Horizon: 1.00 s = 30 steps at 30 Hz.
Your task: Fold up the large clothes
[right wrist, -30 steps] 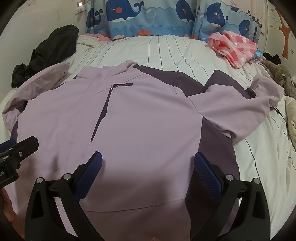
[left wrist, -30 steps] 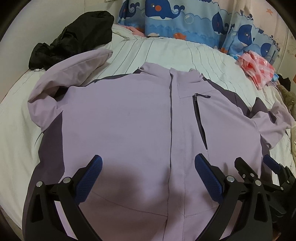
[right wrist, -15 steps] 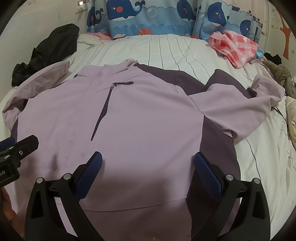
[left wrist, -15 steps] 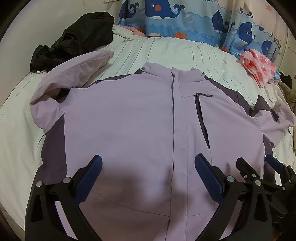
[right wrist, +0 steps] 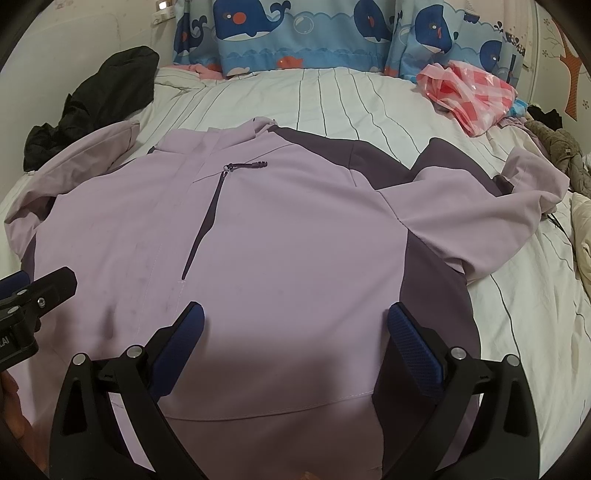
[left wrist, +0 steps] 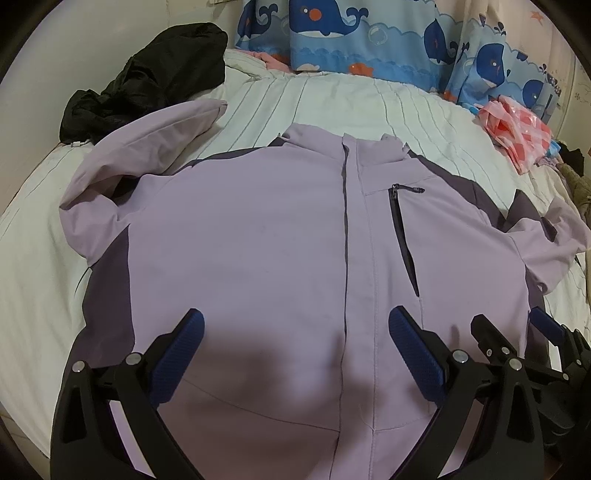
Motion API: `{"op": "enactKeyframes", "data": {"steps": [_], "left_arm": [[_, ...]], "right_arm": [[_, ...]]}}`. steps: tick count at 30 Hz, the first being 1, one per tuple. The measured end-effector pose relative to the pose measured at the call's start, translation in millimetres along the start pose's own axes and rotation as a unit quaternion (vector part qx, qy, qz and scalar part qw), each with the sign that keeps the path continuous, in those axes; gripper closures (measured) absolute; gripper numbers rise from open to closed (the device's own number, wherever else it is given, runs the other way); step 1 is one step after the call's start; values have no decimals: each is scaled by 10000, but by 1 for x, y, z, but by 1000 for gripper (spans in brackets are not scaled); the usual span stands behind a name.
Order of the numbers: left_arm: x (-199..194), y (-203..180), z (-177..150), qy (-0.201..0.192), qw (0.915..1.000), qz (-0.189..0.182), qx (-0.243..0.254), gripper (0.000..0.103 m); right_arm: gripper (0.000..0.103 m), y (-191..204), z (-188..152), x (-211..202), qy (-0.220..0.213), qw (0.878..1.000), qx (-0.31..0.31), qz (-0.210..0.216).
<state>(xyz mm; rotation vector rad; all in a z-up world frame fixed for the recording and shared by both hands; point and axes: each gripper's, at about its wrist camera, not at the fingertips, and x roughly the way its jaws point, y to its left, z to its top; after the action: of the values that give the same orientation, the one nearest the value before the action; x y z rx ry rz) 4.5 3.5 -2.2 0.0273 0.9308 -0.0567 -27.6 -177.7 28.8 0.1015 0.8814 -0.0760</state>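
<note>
A large lilac jacket (left wrist: 258, 240) with dark purple side panels lies front up and zipped on the striped white bed (left wrist: 351, 107). Its collar points away from me and both sleeves are bent outward. My left gripper (left wrist: 295, 343) hovers open over the lower front, left of the centre zip, with nothing between its fingers. My right gripper (right wrist: 295, 336) hovers open over the jacket (right wrist: 295, 240) near its lower right side. The right gripper (left wrist: 517, 332) also shows in the left wrist view at lower right, and the left gripper (right wrist: 40, 288) shows at the left edge of the right wrist view.
A black garment (left wrist: 147, 74) is heaped at the bed's far left corner. A pink checked plastic bag (right wrist: 472, 92) lies at the far right. Whale-print blue curtains (right wrist: 295, 33) hang behind the bed. More clothes (right wrist: 561, 147) pile at the right edge.
Both grippers have drawn back slightly from the jacket, so it sits a little further away in both views. The jacket has not moved and both grippers stay open.
</note>
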Motion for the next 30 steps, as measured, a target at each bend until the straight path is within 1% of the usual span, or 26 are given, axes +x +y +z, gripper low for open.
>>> {"op": "enactKeyframes", "data": {"steps": [3, 10, 30], "left_arm": [[2, -2, 1, 87, 9999, 89, 34, 7], [0, -1, 1, 42, 9999, 126, 31, 7], [-3, -1, 3, -20, 10000, 70, 25, 7]], "right_arm": [[7, 1, 0, 0, -4, 10000, -12, -4], [7, 2, 0, 1, 3, 10000, -12, -9], [7, 3, -2, 2, 45, 10000, -37, -7]]}}
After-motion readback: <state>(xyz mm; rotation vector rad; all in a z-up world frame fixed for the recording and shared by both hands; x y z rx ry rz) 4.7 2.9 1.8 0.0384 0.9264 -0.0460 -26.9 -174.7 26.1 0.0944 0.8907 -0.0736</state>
